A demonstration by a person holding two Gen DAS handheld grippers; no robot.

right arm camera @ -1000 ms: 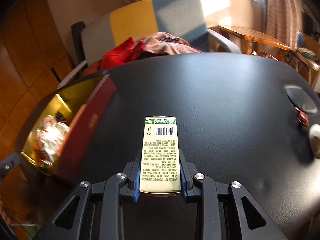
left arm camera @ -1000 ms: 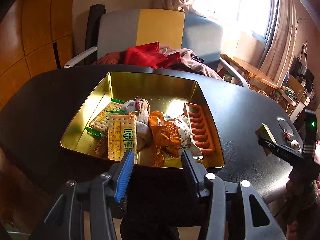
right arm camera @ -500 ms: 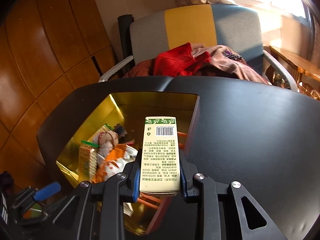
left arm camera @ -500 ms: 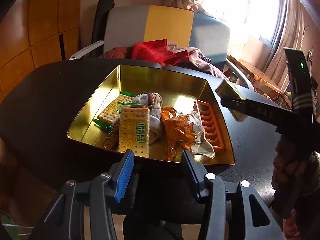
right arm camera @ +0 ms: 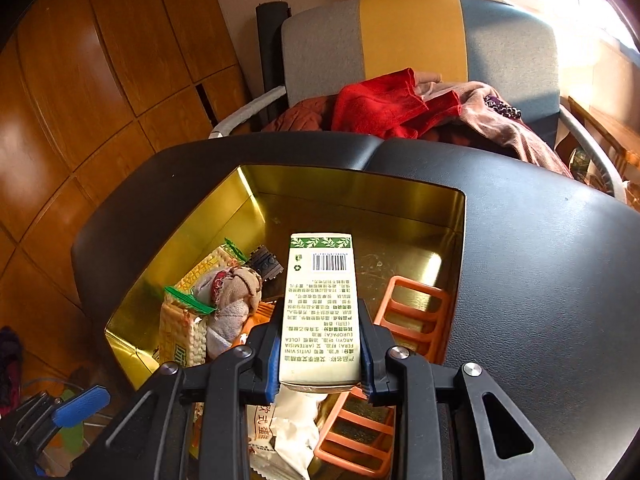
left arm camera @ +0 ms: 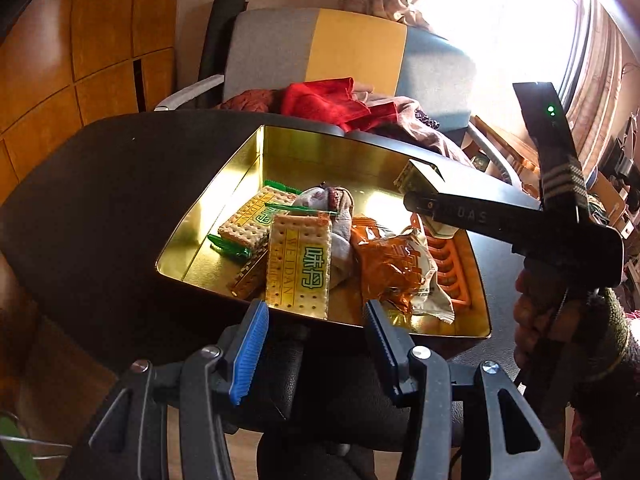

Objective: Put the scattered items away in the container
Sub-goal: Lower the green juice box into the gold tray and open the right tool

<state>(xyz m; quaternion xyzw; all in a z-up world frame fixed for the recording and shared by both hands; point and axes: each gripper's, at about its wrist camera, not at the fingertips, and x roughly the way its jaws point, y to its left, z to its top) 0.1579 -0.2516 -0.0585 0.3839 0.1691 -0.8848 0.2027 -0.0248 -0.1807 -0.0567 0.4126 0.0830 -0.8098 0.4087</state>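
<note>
Since 1 s ago, carried from over the bare table to above the tin [right arm camera: 256,184], now hanging over its right half. Clenched on the box [right arm camera: 320,312] by the right gripper [right arm camera: 320,372], pads pressing both long sides near its lower end. Tall, narrow, pale cream; green leaf band at the far end, barcode beneath it, then lines of small green print that read upside down from the right wrist. Held flat face up, long axis pointing away along the fingers, clear of the tin floor. Directly under it, the orange rack [right arm camera: 408,312] and the top of a white-and-orange wrapper [right arm camera: 288,436].

From the left wrist, same box [left arm camera: 420,178] seen end-on, gripped in the right gripper [left arm camera: 430,204], above the tin's right side.

Left gripper [left arm camera: 316,344] spread and holding nothing, blue pad on the left finger, hovering just before the tin's near rim [left arm camera: 224,292].

Inside the tin: 2 cracker packs, 1 upright [left arm camera: 300,268] and 1 lying flat [left arm camera: 248,222], a grey cloth bundle [left arm camera: 328,204], an orange snack bag [left arm camera: 392,264], the rack [left arm camera: 448,256] along the right wall. Gold interior, glaring in sunlight.

Tin on a black table [right arm camera: 540,280]. Beyond, a grey-and-yellow chair [right arm camera: 412,36] heaped with red and brown clothes [right arm camera: 384,108].
</note>
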